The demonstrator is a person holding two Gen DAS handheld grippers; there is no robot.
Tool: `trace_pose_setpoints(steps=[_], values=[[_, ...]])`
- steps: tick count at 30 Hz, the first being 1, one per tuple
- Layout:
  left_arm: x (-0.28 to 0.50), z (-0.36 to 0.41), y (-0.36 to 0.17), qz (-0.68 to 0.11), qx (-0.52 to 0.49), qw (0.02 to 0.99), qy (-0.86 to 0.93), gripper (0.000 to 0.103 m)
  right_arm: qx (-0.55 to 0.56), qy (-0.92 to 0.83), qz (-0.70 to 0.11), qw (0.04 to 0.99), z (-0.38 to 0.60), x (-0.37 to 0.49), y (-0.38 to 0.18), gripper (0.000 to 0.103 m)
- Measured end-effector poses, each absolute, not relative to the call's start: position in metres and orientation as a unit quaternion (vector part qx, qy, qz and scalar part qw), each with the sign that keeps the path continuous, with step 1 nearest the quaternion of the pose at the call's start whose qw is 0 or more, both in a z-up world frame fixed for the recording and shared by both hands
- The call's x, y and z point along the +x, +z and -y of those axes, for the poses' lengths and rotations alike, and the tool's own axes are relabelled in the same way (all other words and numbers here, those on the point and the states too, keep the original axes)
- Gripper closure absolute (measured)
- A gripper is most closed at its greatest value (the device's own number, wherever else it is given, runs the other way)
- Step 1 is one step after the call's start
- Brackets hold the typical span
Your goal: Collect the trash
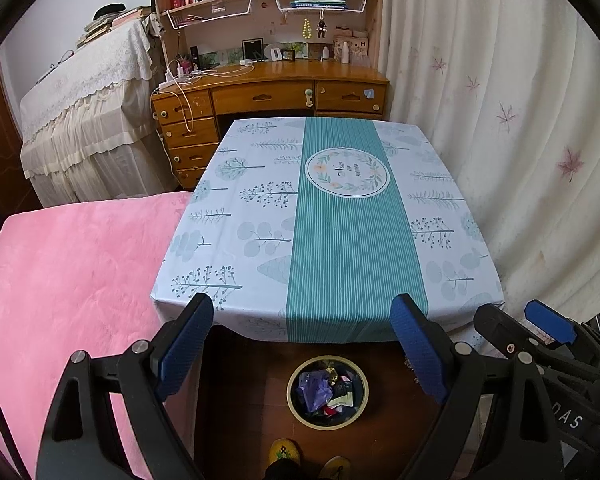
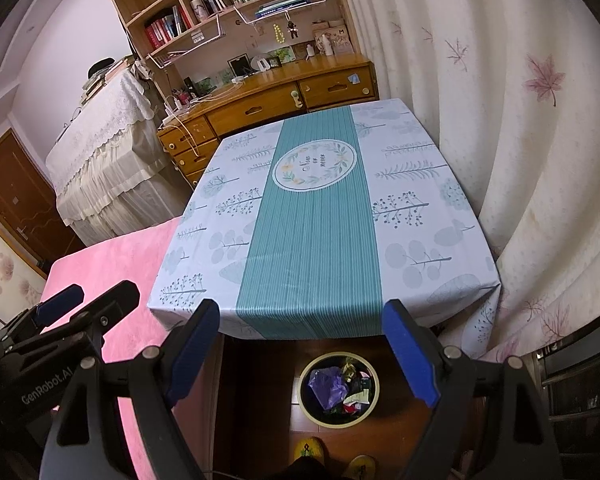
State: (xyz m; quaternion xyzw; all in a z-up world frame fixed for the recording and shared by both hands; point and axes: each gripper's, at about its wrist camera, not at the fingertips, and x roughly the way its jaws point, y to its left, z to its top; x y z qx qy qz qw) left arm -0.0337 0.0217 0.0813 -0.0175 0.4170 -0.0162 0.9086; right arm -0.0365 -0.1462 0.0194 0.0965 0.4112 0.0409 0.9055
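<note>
One table (image 1: 260,208) under a tree-print cloth, with a pink bed (image 1: 72,264) at its left, a curtain (image 1: 520,120) at its right, a wooden desk (image 1: 268,92) behind. One bin (image 1: 327,426) of trash (image 1: 320,390) on the floor below the table's near edge; two yellow slippers (image 1: 286,454) beside. Left gripper (image 1: 316,344) and right gripper (image 2: 304,352): both wide open, empty.

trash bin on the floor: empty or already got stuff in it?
Not empty. The trash bin on the floor in front of the table holds a purple bag and mixed wrappers, piled near its rim.

bare tablecloth (image 1: 332,216), trash bin (image 1: 327,391) below
</note>
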Motion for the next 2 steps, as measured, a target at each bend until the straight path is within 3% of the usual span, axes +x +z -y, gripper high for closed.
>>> trace_pose_setpoints(steps=[2], values=[[-0.0350, -0.0226, 0.0805, -0.418, -0.018, 0.908, -0.017, 0.014, 0.097, 0.041, -0.411, 0.905, 0.1456, -0.0385, 0.0182, 0.019]])
